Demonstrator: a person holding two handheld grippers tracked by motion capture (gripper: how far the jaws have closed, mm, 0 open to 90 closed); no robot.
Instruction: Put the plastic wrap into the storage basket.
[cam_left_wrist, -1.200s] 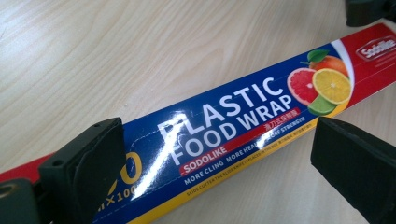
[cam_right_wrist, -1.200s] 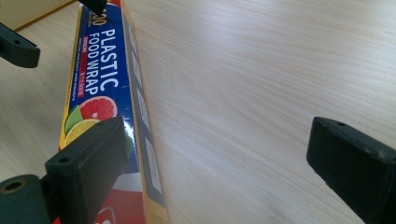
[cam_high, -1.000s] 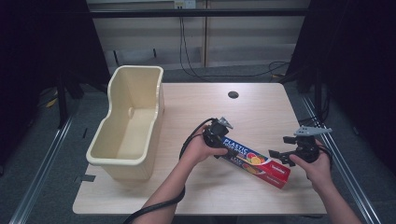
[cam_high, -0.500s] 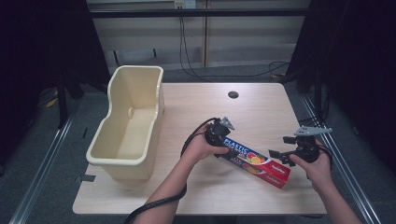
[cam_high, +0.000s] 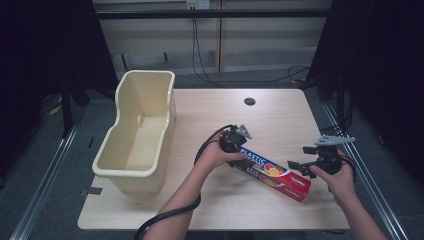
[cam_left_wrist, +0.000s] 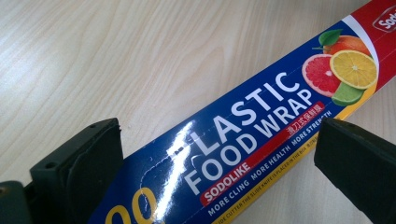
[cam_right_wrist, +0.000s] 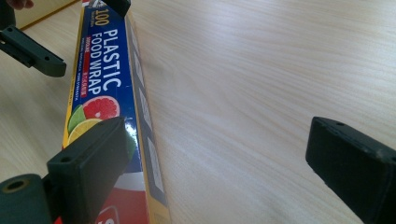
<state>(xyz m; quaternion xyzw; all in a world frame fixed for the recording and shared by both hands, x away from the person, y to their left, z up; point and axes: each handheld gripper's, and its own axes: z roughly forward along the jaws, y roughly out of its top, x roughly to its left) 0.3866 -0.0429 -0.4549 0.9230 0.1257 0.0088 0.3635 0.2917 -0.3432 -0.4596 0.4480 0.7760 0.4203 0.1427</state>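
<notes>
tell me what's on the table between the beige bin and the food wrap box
Nothing: in the high view, bare wooden tabletop runs from the beige bin to the food wrap box, apart from the left hand reaching to the box's near end.

This looks like a lab or test room rather than a home. A plain wooden table (cam_high: 280, 115) with a cable hole (cam_high: 249, 101) stands on grey floor; dark curtains flank it, metal floor rails (cam_high: 47, 170) run alongside, and loose cables (cam_high: 210, 65) trail behind it.
</notes>
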